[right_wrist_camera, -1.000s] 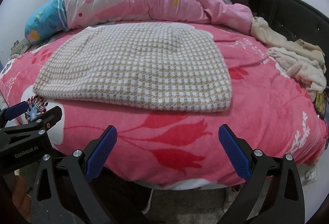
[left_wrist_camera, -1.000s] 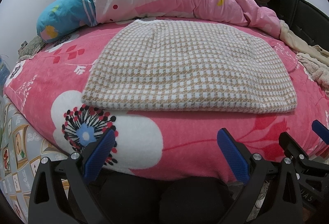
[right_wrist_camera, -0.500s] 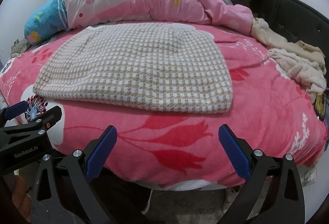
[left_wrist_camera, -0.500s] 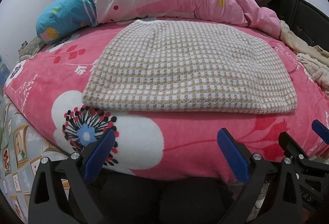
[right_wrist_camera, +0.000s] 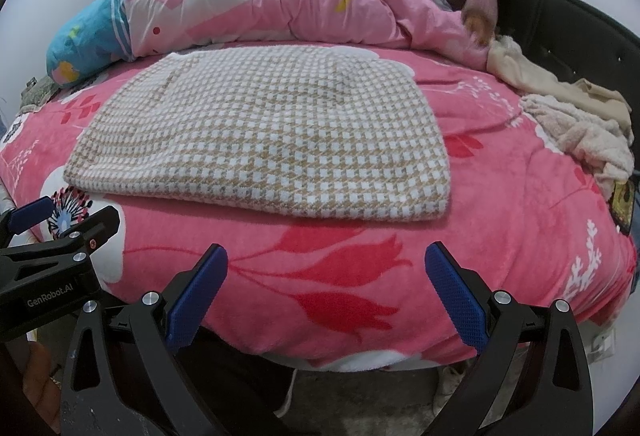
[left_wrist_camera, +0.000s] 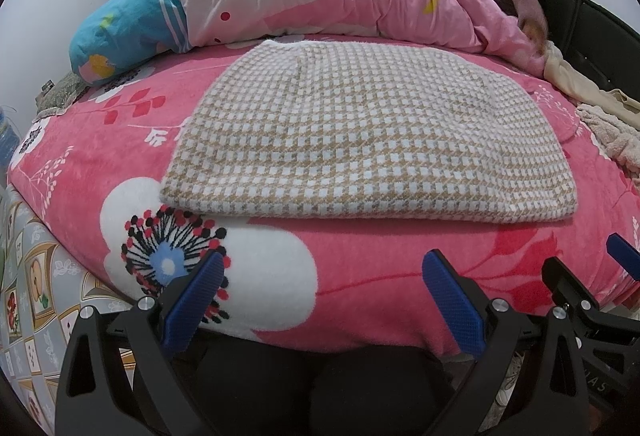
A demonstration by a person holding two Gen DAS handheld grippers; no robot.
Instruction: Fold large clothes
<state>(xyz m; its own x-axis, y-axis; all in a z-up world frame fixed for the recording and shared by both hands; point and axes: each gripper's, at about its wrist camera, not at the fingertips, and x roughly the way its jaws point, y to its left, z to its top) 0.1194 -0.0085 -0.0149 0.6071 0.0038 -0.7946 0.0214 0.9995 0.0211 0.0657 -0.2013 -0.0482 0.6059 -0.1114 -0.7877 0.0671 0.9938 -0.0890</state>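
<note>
Checked garment (left_wrist_camera: 360,140), sleeves seemingly hidden

Both wrist views face the checked garment (left_wrist_camera: 360,132) from the bed's near edge.

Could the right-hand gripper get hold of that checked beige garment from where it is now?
Probably yes. The right gripper is open and empty, and only bare pink blanket lies between it and the near edge of the checked garment.
</note>
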